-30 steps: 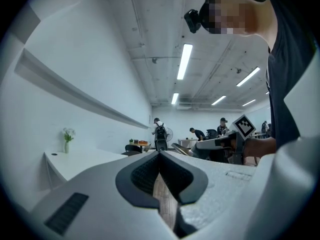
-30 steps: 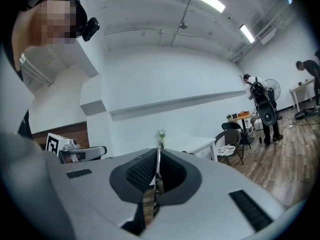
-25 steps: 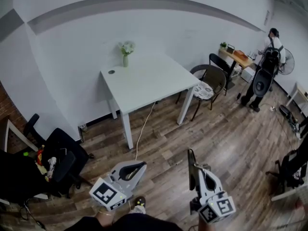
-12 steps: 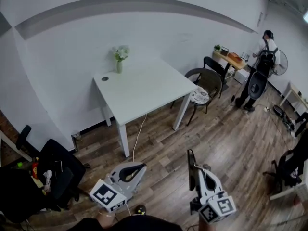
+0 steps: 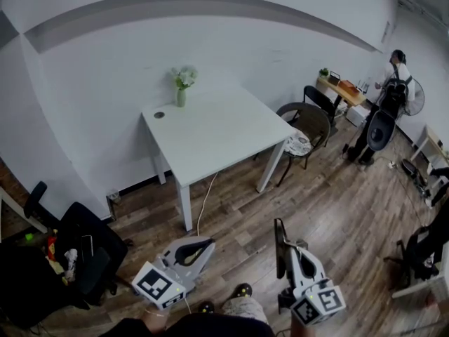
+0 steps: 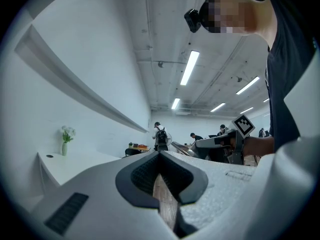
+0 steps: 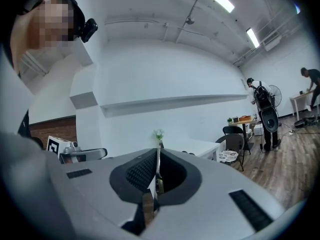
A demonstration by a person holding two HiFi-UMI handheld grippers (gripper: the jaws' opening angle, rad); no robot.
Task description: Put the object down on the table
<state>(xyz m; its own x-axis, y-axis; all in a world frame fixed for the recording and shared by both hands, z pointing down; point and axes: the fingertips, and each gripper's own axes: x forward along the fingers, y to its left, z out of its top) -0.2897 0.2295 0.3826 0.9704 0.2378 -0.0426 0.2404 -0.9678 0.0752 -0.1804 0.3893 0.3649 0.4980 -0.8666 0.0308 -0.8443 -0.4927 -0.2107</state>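
Note:
The white table (image 5: 210, 128) stands against the far wall, with a vase of pale flowers (image 5: 182, 90) and a small dark disc (image 5: 159, 115) near its back edge. Both grippers hover low over the wooden floor, well short of the table. My left gripper (image 5: 207, 243) points up-right toward it, jaws together, nothing visible between them. My right gripper (image 5: 279, 223) points straight ahead, also shut and empty. In the left gripper view the left gripper (image 6: 159, 154) shows only a thin slit. In the right gripper view the right gripper (image 7: 158, 151) is lined up with the vase (image 7: 159, 135).
A dark chair with a cushion (image 5: 306, 123) sits at the table's right side. A white cable (image 5: 203, 202) runs down from the table. A black office chair (image 5: 84, 237) with clutter is at left. A person with a backpack (image 5: 389, 93) stands by a wooden side table (image 5: 344, 88).
The head view has shifted a little and the table now sits slightly nearer. A shoe has come into view at the bottom edge. Both grippers hold their places, still shut.

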